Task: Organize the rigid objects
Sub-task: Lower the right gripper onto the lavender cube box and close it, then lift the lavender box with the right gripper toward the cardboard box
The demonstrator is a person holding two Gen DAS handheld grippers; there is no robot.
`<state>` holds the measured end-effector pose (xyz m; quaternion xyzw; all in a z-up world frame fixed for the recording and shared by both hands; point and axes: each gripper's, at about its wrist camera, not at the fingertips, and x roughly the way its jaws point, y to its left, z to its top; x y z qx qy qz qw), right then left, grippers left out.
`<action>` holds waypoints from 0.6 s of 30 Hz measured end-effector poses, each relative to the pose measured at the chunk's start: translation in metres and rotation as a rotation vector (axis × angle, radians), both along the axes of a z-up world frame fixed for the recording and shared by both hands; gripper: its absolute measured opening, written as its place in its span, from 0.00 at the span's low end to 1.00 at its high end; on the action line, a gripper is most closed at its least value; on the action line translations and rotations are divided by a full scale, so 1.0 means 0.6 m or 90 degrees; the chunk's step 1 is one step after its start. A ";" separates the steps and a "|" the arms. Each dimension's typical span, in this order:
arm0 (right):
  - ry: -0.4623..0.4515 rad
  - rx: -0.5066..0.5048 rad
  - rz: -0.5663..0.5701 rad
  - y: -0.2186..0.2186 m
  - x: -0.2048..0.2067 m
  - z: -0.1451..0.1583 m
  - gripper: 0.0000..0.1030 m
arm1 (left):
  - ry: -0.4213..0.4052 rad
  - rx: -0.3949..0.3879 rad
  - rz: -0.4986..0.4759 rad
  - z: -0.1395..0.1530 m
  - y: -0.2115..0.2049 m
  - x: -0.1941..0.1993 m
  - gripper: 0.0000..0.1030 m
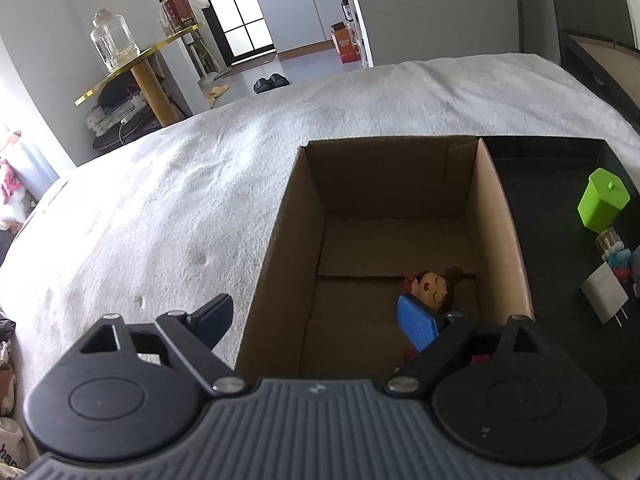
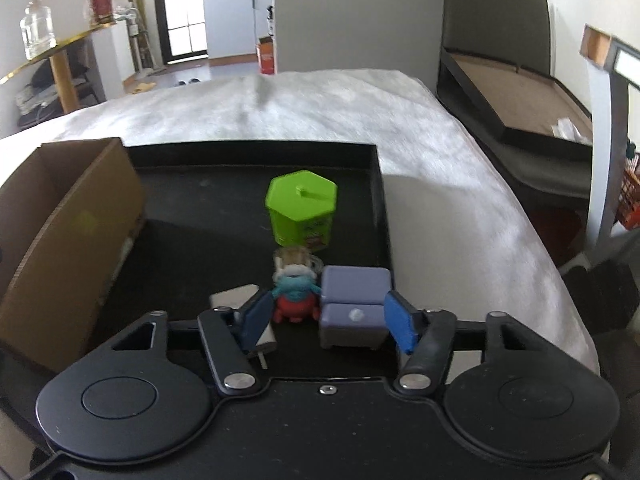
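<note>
Left tongs (image 1: 316,320) spread wide at lower centre of the left view, straddling the near-left wall of the box (image 1: 280,240), holding nothing; a doll (image 1: 434,286) lies on the box floor. Right tongs (image 2: 328,320) spread wide low centre in the right view, over the tray (image 2: 376,200), bracketing the figurine (image 2: 296,300) and purple sofa (image 2: 354,306). Green tub (image 2: 302,208) sits just behind them, charger (image 2: 236,296) under the left finger.

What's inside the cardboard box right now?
In the cardboard box, one big-headed cartoon figurine lies near the right wall. The open left gripper covers the nearest floor strip, so anything there is unseen.
</note>
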<state>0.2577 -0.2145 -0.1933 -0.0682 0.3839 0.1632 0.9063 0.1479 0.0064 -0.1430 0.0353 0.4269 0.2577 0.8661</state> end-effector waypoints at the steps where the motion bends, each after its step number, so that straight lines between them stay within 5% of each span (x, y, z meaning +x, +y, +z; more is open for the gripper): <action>1: 0.003 -0.001 -0.004 -0.002 0.005 -0.004 0.55 | 0.003 0.000 0.000 -0.001 -0.001 0.002 0.86; 5: 0.011 -0.007 -0.017 -0.008 0.015 -0.016 0.54 | 0.009 0.005 -0.002 -0.003 -0.006 0.007 0.86; 9: 0.005 -0.018 -0.012 -0.010 0.020 -0.023 0.42 | 0.013 0.012 -0.006 -0.004 -0.011 0.008 0.86; 18: 0.020 -0.015 0.011 -0.020 0.012 -0.018 0.41 | 0.015 0.014 -0.001 -0.004 -0.013 0.009 0.86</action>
